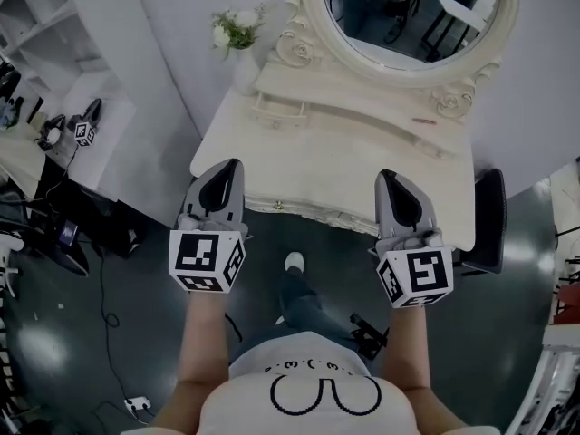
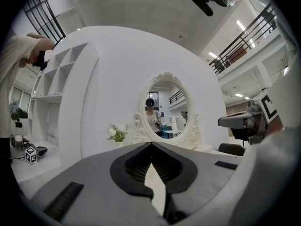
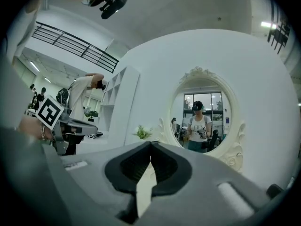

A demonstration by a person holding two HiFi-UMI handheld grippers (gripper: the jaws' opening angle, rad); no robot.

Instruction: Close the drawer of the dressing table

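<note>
While left gripper [image 1: 230, 170] and right gripper [image 1: 391, 179] hovered level at the dressing table [image 1: 349, 166] front edge, fingers [image 1: 220, 191] pressed together and empty, the drawer [image 1: 319, 214] sat under that edge. Its knob [image 1: 278, 205] lay between the grippers. Judgement: rigid wood that slides stiffly, so push squarely on the carved front on both sides of the knob.

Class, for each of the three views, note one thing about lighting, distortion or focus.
Head view: dim overall, and the dressing table bows from the wide lens. Left gripper view: black circular border, and the left gripper, close up, looks soft. Right gripper view: same round border, and the mirror is sharp.
</note>
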